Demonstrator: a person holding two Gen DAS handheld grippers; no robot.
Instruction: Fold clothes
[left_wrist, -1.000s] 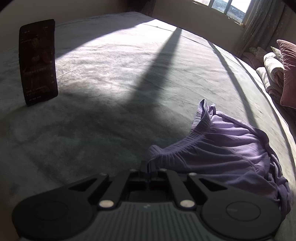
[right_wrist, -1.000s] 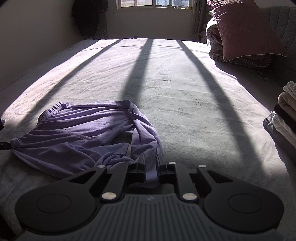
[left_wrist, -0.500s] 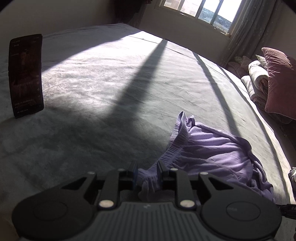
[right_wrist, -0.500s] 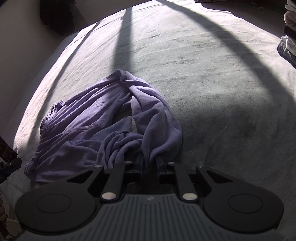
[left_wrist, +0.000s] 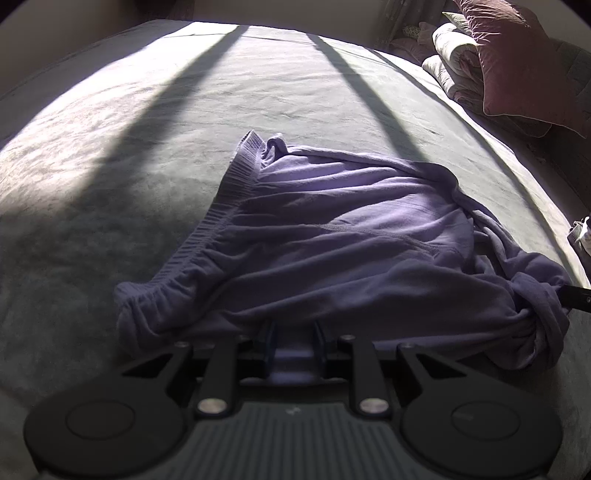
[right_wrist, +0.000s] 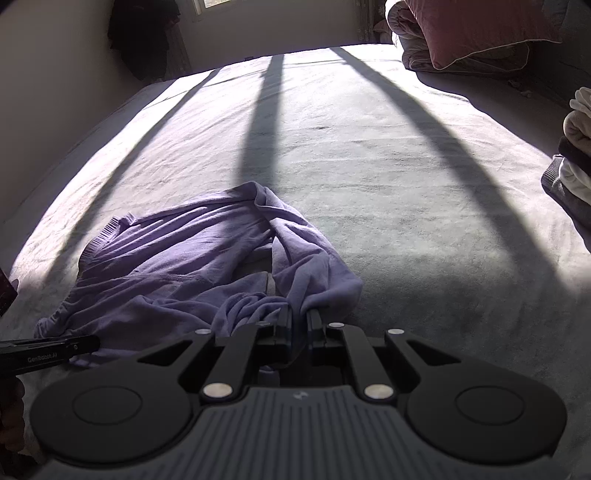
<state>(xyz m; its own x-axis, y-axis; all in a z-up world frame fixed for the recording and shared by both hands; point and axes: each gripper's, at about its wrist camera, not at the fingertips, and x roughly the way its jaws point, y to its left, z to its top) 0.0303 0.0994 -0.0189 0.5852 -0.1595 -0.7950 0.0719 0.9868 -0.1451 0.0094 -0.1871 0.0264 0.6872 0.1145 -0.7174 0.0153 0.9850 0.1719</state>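
**Left fingers let go of the waistband corner and shift along the near edge; right pinch tightens**

Lavender garment (left_wrist: 343, 236) lies crumpled on the grey bed (left_wrist: 184, 110), ribbed waistband (left_wrist: 229, 184) running away on its left side.

Left gripper (left_wrist: 293, 341): a second ago pressed on the waistband corner, now parted, with the near edge of the cloth draped between the fingers; no clear pinch visible. The view has swung from the bare bed onto the garment. Reads as a re-grip, not a fold.

Right gripper (right_wrist: 300, 325): its fingers have just been closing, now nearly together, pinching a bunched strip of cloth at the garment's other end.

Judgement: still at the spreading stage, no fold laid yet.

Around: pillow and rolled bedding (left_wrist: 517, 66) at the head, stacked clothes (right_wrist: 576, 155) at right, both well apart. Main obstacle: the twisted bunch by the right fingers; hard shadow bars hide creases.
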